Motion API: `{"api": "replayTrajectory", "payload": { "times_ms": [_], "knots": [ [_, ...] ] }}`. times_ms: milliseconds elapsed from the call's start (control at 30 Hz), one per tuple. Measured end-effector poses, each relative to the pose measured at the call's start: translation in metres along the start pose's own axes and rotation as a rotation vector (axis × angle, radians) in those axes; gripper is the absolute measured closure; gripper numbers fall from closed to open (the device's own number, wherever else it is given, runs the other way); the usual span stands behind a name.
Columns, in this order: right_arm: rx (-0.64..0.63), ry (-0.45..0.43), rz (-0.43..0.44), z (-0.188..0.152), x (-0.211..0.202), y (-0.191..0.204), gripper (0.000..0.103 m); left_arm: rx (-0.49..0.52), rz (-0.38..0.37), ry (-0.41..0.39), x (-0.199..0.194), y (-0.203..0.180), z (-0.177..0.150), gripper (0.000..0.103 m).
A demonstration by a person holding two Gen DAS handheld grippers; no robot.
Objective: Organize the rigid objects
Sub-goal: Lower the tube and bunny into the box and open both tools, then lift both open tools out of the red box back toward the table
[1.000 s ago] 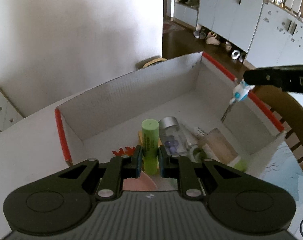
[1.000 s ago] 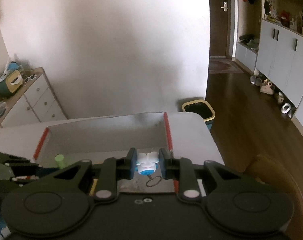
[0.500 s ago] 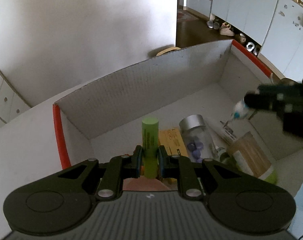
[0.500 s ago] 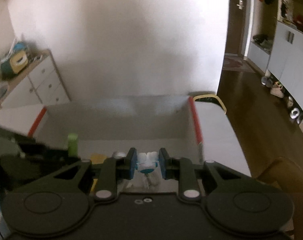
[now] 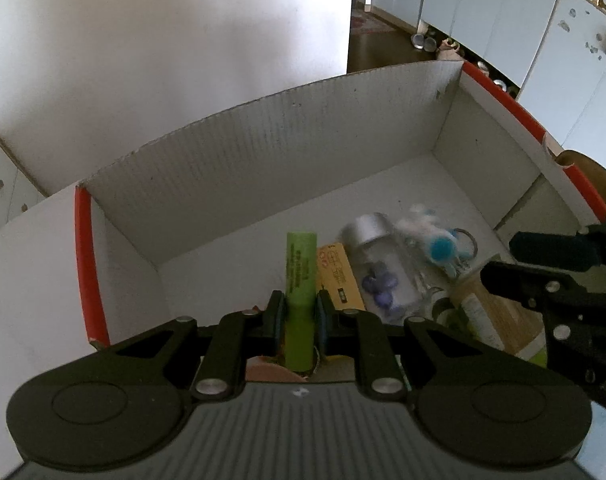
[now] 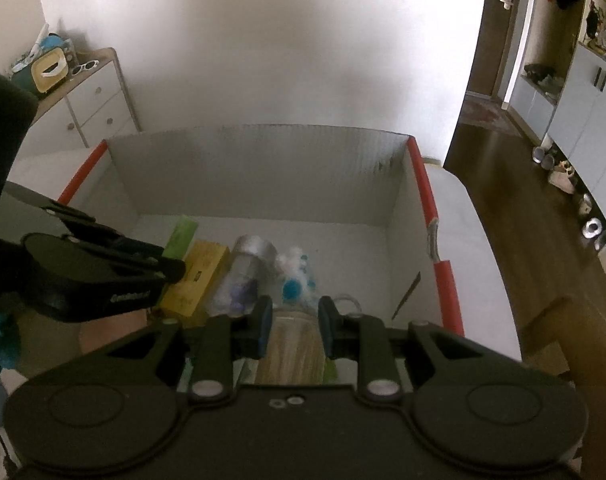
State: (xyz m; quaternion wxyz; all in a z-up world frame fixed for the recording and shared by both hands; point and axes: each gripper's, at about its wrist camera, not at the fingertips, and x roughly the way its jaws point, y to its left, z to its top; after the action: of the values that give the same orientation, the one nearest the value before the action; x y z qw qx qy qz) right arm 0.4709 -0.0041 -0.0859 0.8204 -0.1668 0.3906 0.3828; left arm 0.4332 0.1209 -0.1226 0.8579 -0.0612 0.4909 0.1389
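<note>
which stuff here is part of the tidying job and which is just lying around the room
Job: box; green tube in left gripper; keychain toy; clear jar; yellow carton; wooden-look container; right gripper.
Lying about: shoes; drawers; cabinets.

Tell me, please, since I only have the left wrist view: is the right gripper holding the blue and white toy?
Observer: No. In the right wrist view the right gripper has its jaws apart with nothing between the pads. The toy lies in the box beyond them.
Operator: Thank you. What shows through that gap?
Observer: The wood-patterned container, lying in the box below the gripper.
Operator: Is the floor to the toy's right bare?
Observer: Yes, up to the box's red-edged right wall, apart from a metal ring.
</note>
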Motion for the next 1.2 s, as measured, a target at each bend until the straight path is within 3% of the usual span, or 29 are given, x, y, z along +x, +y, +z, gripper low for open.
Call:
{"api": "replayTrajectory", "payload": {
  "times_ms": [467,600,633,1200],
  "knots": [
    [0.045,-0.017,0.004,-0.008,-0.031,-0.001,0.067,-0.013,-0.016,-0.021,-0.025,0.001,-0.013,0.086],
    [0.044,-0.042,-0.004,-0.013,-0.046,0.001,0.04,-0.008,-0.025,-0.039,-0.038,-0.001,-0.018,0.086],
    [0.041,-0.055,-0.007,-0.015,-0.051,0.002,0.038,-0.005,-0.026,-0.044,-0.042,-0.002,-0.02,0.086],
    [0.113,-0.137,0.01,-0.05,-0.122,0.021,0.024,0.037,-0.096,-0.133,-0.119,-0.007,-0.064,0.086]
  ]
}}
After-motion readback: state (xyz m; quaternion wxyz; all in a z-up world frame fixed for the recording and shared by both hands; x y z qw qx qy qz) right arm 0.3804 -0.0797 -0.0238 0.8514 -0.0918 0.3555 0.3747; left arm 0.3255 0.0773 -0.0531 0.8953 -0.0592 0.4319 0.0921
